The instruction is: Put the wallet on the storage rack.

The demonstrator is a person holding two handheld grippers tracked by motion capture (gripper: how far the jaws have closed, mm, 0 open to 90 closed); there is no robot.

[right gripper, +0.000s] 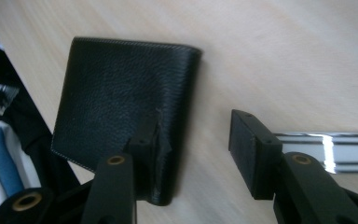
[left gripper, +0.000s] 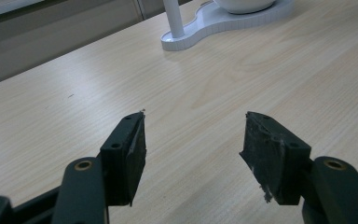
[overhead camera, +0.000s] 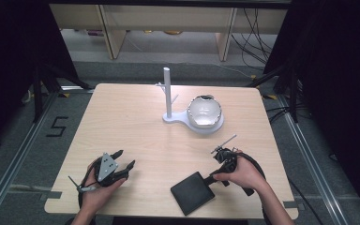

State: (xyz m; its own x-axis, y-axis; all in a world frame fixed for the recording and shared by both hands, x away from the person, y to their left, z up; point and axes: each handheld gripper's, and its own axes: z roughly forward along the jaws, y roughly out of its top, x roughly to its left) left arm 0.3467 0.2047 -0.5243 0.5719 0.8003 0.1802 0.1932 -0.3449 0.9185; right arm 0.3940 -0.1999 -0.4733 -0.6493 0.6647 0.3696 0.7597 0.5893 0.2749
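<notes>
Wallet (overhead camera: 192, 192) flat near bench (overhead camera: 136, 126) front edge; your right gripper (right gripper: 193, 144) wide open, one jaw over wallet edge, nothing gripped, placed for edge pinch; left gripper (left gripper: 193, 140) wide open, empty, parked clear

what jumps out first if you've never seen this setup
The flat black leather wallet at the near edge of the pale wooden table stands out, with the right gripper open beside it. Farther back, a white stand with a post carries a shiny silver bowl. The left gripper is open over bare wood.

wallet (overhead camera: 192, 192) near edge, right of centre | stand (overhead camera: 168, 96) far centre | bowl (overhead camera: 204, 111) on its right
</notes>
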